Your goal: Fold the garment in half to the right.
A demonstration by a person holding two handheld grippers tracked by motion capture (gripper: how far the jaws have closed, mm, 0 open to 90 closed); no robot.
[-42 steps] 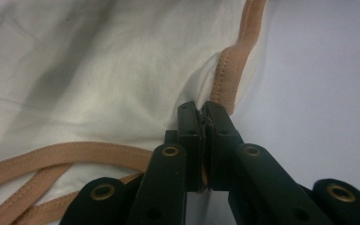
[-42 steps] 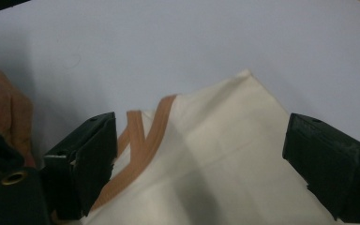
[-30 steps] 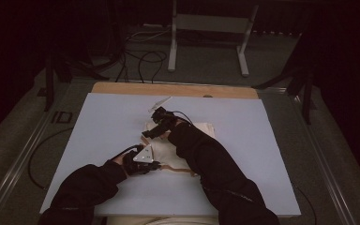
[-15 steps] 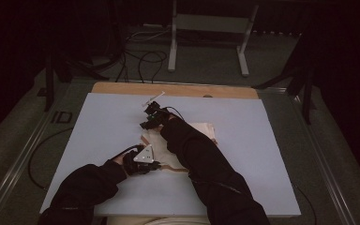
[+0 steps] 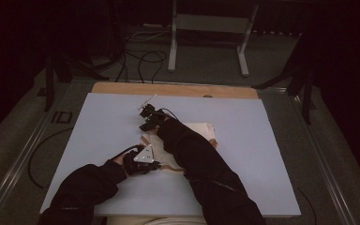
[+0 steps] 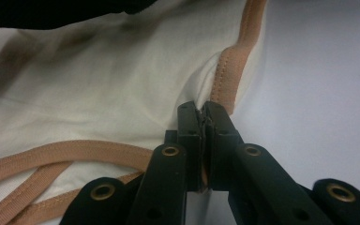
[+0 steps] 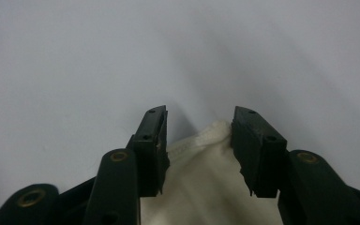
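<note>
Fingers of the left gripper [image 6: 204, 136] pinch the cream garment [image 6: 98, 84]; the right gripper [image 7: 199, 140] has been closing, garment corner between.

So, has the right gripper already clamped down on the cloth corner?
No, the right gripper straddles the cloth corner with gaps beside both pads.

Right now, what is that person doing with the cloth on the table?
A person is working on a cream garment with tan trim, lying on a pale table, using a gripper in each hand. The left gripper is pinched shut on the garment's tan-edged border. The right gripper is at another corner of the cloth; its jaws have just been closing, with that corner between them, but they do not yet press on it. It looks like the person is getting hold of two edges, perhaps to fold or spread it.
</note>
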